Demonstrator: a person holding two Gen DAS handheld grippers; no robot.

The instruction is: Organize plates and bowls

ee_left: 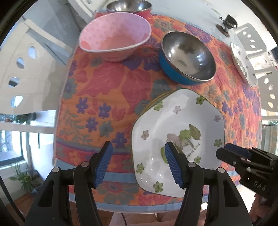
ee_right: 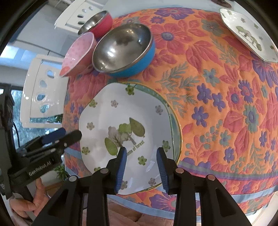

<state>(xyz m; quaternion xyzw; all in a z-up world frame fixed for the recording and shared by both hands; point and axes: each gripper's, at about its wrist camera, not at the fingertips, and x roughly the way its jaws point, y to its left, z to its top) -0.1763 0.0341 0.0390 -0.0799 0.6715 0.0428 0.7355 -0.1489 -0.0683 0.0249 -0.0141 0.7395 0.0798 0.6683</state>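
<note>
A white floral plate (ee_left: 179, 132) (ee_right: 125, 121) lies on another plate with a green rim (ee_right: 175, 121) near the table's front edge. My left gripper (ee_left: 137, 156) is open, above the plate's left rim, one finger over the plate. My right gripper (ee_right: 141, 161) is open and empty above the plate's near edge; it also shows in the left wrist view (ee_left: 231, 153). Behind the plate stand a blue steel bowl (ee_left: 187, 55) (ee_right: 121, 48), a pink bowl (ee_left: 114, 36) (ee_right: 78, 52) and a red steel bowl (ee_left: 128, 7) (ee_right: 97, 22). A second floral plate (ee_left: 243, 64) (ee_right: 248, 33) lies at the far right.
A quilted floral cloth (ee_left: 104, 87) (ee_right: 217, 87) covers the round table. White chairs with cut-out holes (ee_left: 17, 69) (ee_right: 43, 90) stand around it. A small dark object (ee_left: 225, 22) sits at the table's far side.
</note>
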